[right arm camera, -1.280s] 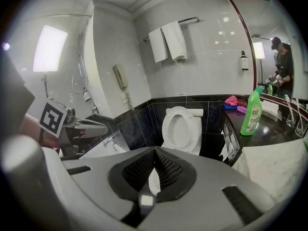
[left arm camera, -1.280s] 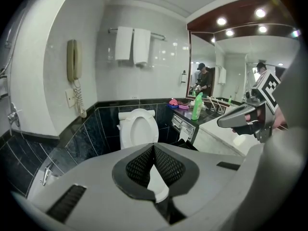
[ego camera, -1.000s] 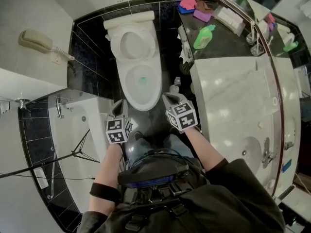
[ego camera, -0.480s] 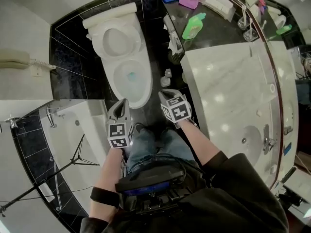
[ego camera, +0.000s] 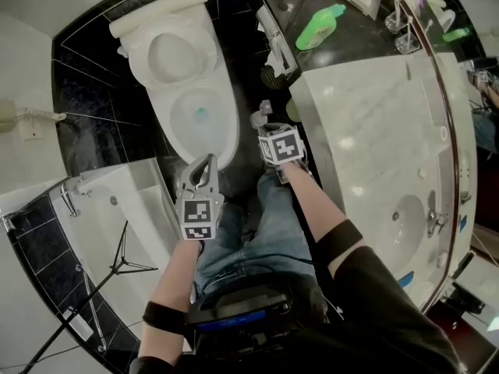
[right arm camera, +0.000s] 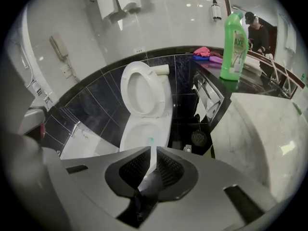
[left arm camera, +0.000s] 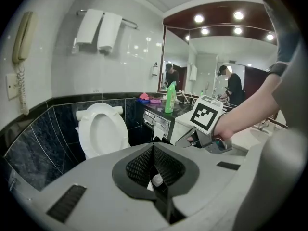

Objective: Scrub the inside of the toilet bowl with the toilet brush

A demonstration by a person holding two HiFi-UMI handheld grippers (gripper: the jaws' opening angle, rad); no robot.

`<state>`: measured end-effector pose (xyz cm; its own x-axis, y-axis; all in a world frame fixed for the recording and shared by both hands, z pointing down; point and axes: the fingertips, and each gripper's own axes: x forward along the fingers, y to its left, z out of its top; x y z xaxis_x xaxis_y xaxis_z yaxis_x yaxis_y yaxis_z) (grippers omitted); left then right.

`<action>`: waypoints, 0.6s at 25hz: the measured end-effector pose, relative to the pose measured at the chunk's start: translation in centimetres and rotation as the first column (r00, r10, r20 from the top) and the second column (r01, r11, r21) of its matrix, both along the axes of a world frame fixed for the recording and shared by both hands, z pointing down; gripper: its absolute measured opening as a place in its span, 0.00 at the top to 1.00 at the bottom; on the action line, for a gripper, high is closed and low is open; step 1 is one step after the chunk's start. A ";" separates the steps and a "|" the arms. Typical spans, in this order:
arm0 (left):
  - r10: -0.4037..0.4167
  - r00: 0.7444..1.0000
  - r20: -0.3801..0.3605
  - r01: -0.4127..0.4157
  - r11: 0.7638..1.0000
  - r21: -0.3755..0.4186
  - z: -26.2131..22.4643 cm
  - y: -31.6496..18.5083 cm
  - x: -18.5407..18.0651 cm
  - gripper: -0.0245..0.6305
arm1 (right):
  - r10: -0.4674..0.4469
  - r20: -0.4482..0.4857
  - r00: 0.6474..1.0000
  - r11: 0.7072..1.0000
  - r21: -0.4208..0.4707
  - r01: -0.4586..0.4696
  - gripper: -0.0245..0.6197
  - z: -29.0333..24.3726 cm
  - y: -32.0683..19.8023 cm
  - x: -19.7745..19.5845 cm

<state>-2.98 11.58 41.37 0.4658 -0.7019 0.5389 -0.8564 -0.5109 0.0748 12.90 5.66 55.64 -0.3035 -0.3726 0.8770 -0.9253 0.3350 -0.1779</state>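
One toilet bowl (ego camera: 195, 119) ahead of right gripper (left arm camera: 179, 141)

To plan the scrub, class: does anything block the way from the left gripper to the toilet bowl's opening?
Nothing visible does. The lid stands raised, the toilet bowl is uncovered, and no object shows between its front rim and the left gripper.

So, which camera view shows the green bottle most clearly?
The right gripper view: the green bottle stands large and upright, label facing the camera. The head view shows the bottle from above, foreshortened. The left gripper view shows the bottle small and distant.
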 end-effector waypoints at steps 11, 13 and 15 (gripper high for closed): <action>-0.092 0.996 0.020 0.093 0.994 -0.059 8.9 -3.4 0.6 0.96 | 0.022 -0.071 0.997 0.990 -0.136 -0.031 0.59 14.8 -5.5 3.3; -0.095 0.995 0.019 0.097 0.993 -0.067 10.4 -4.1 1.3 0.96 | 0.016 -0.075 0.997 0.988 -0.150 -0.027 0.57 16.9 -6.3 3.7; -0.090 0.996 0.024 0.091 0.994 -0.065 12.0 -5.1 2.1 0.96 | 0.014 -0.084 0.996 0.986 -0.163 -0.028 0.52 19.1 -7.2 4.3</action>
<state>-0.84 6.48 53.35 0.3902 -0.7033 0.5942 -0.9005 -0.4259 0.0873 17.17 -1.57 74.69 -0.2212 -0.2268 0.9485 -0.9455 0.2882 -0.1516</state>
